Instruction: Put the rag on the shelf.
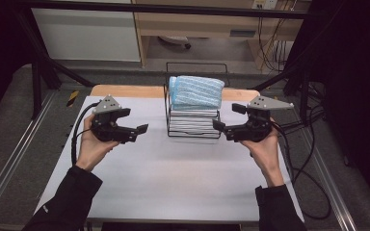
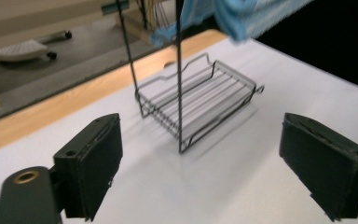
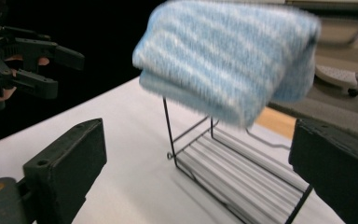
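**Two open grippers beside a wire rack with a towel on top**

A black two-level wire rack (image 1: pixel 193 122) stands near the far middle of the white table top (image 1: pixel 173 178). A folded light-blue striped towel (image 1: pixel 196 92) lies on the upper level of the rack; the lower shelf under it is bare.

The left gripper (image 1: pixel 136 122) is held above the table, to the left of the rack and apart from it. Its jaws are wide apart and hold nothing. The right gripper (image 1: pixel 228 119) is just beside the right side of the rack, also with jaws spread and nothing between them. Both grippers point inward, toward the rack.
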Tool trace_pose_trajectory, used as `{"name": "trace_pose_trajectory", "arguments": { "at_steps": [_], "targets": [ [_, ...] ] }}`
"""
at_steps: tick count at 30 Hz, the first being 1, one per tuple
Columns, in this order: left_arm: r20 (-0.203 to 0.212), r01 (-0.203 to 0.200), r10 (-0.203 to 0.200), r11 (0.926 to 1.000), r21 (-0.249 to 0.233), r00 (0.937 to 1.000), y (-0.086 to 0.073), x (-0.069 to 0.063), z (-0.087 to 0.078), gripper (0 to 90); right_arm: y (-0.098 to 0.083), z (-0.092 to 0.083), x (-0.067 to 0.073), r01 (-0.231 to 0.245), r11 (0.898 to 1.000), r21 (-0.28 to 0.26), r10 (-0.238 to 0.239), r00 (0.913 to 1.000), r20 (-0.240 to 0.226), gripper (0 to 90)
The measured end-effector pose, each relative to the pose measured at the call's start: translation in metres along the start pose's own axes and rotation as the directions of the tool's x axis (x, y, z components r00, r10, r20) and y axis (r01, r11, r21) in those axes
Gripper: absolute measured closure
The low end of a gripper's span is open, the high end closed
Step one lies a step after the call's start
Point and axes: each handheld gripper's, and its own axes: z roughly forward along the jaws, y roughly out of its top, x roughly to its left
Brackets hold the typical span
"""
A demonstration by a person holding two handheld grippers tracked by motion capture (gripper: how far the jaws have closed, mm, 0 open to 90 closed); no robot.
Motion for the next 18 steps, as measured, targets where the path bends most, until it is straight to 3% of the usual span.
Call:
{"name": "trace_pose_trajectory", "arguments": {
  "at_steps": [8, 18],
  "targets": [
    [0.013, 0.038, -0.038, 0.9989, 0.027, 0.9992, -0.056, 0.008, -0.002, 11.3, -0.049, -0.001, -0.012, -0.038, 0.998, 0.047, 0.038, 0.9993, 0.001, 1.0],
    [-0.021, 0.063, -0.062, 0.995, 0.077, 0.9979, -0.121, 0.019, -0.001, 11.6, -0.111, -0.003, -0.024, -0.076, 0.992, 0.101, 0.077, 0.997, -0.01, 0.6]
  ]
}}
